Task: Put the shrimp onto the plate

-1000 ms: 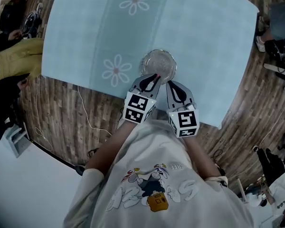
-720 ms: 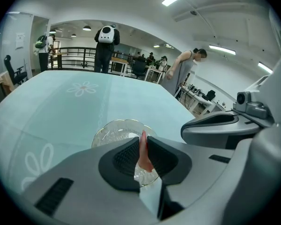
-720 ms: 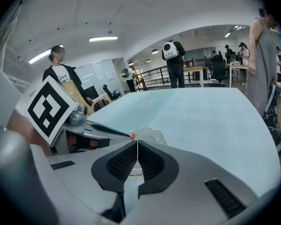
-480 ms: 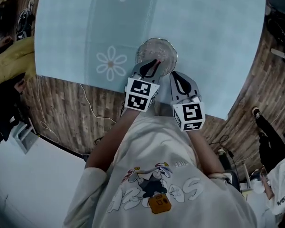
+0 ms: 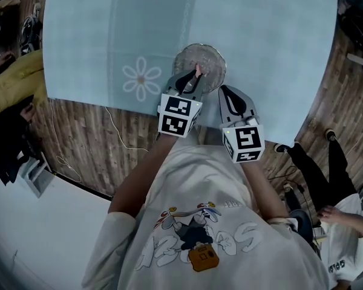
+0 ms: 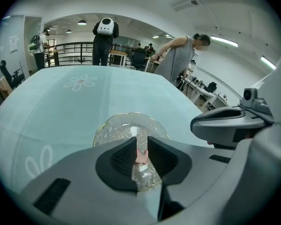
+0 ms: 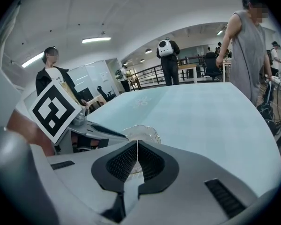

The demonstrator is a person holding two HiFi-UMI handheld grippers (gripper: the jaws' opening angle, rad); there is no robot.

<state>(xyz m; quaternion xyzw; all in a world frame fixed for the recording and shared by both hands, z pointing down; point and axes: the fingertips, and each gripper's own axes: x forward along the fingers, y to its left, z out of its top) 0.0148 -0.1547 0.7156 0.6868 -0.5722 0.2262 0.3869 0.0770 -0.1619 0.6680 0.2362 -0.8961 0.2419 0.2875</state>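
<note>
A clear glass plate (image 5: 199, 62) (image 6: 126, 128) (image 7: 141, 133) sits near the front edge of a light blue tablecloth (image 5: 260, 47). My left gripper (image 5: 195, 77) (image 6: 140, 156) hangs over the plate's near rim, shut on a small pink shrimp (image 6: 141, 157) (image 5: 198, 71) that shows between its pads. My right gripper (image 5: 230, 101) (image 7: 137, 159) stays just right of the plate, at the table's front edge, shut with nothing between its jaws.
The cloth has white flower prints (image 5: 141, 78). Wood floor (image 5: 97, 132) lies below the table edge, with a white cable (image 5: 118, 138) on it. People stand beyond the far side of the table (image 6: 105, 41) (image 7: 246, 50), and one at the right (image 5: 327, 180).
The left gripper has moved a little forward with the shrimp, further over the plate. The right gripper has hardly moved.
</note>
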